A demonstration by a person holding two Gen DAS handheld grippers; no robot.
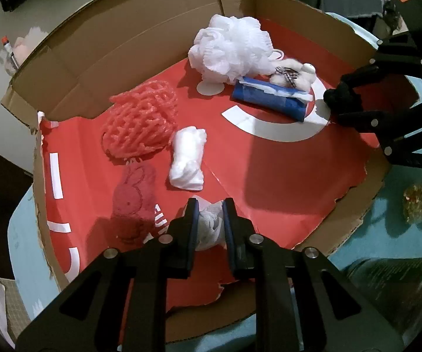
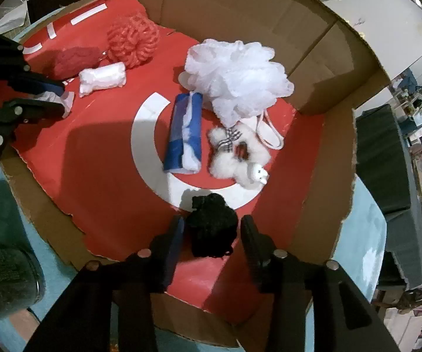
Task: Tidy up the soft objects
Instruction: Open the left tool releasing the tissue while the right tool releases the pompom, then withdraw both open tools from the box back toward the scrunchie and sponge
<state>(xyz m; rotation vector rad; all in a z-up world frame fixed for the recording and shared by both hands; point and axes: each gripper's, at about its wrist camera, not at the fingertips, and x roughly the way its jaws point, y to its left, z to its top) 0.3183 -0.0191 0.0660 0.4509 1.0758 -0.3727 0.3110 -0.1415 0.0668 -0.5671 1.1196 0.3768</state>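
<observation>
Right gripper [image 2: 211,228] stands part-open around a black fuzzy bundle [image 2: 212,228]; left gripper [image 1: 209,220] is clamped on a small white wad [image 1: 209,223].

Both sit low over the red floor of the cardboard box [image 1: 140,44]. The right pads look clear of the black bundle on either side, so it lies on the red sheet near the white ring print, probably just set down. Beyond the right gripper lie the blue roll [image 2: 183,135], long axis pointing away from it, and the white plush toy [image 2: 237,155] beside it. The white mesh puff [image 2: 234,79] sits further back. The white roll [image 1: 187,158] and pink mesh ball [image 1: 140,123] lie nearer the left gripper.
</observation>
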